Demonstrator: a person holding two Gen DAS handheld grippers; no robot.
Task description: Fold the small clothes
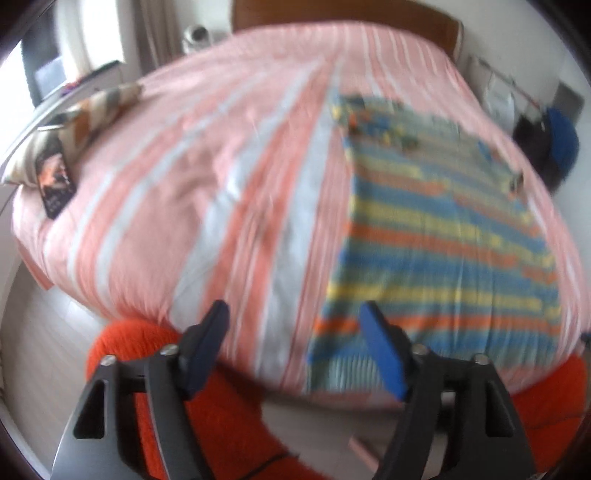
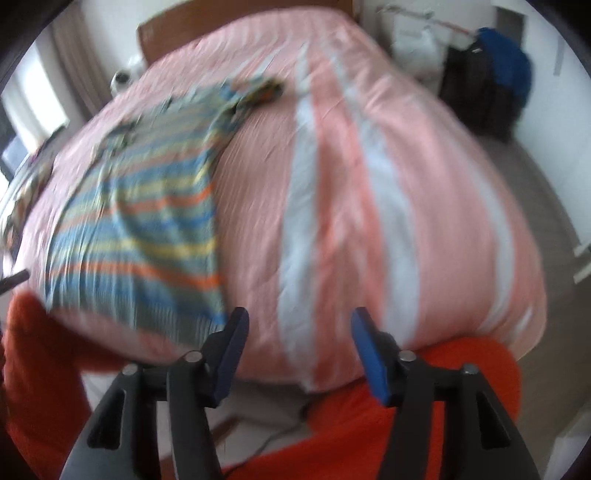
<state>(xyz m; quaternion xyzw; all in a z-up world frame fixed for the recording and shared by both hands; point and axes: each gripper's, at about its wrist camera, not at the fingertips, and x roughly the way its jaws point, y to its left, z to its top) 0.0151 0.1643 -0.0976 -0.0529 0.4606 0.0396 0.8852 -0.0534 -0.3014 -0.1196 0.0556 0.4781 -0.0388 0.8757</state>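
A small striped garment (image 1: pixel 439 236) in blue, yellow and orange lies spread flat on a pink and white striped bed cover (image 1: pixel 221 177). It also shows in the right wrist view (image 2: pixel 147 225), left of centre. My left gripper (image 1: pixel 295 321) is open and empty, above the bed's near edge, just left of the garment's hem. My right gripper (image 2: pixel 299 325) is open and empty, above the near edge, right of the garment's hem corner. Both views are motion-blurred.
A patterned pillow (image 1: pixel 81 118) and a dark phone-like object (image 1: pixel 55 184) lie at the bed's far left. Orange-clad legs (image 1: pixel 207 398) show below both grippers. A wooden headboard (image 1: pixel 332 14) is at the back. Dark and blue bags (image 2: pixel 491 85) stand by the wall.
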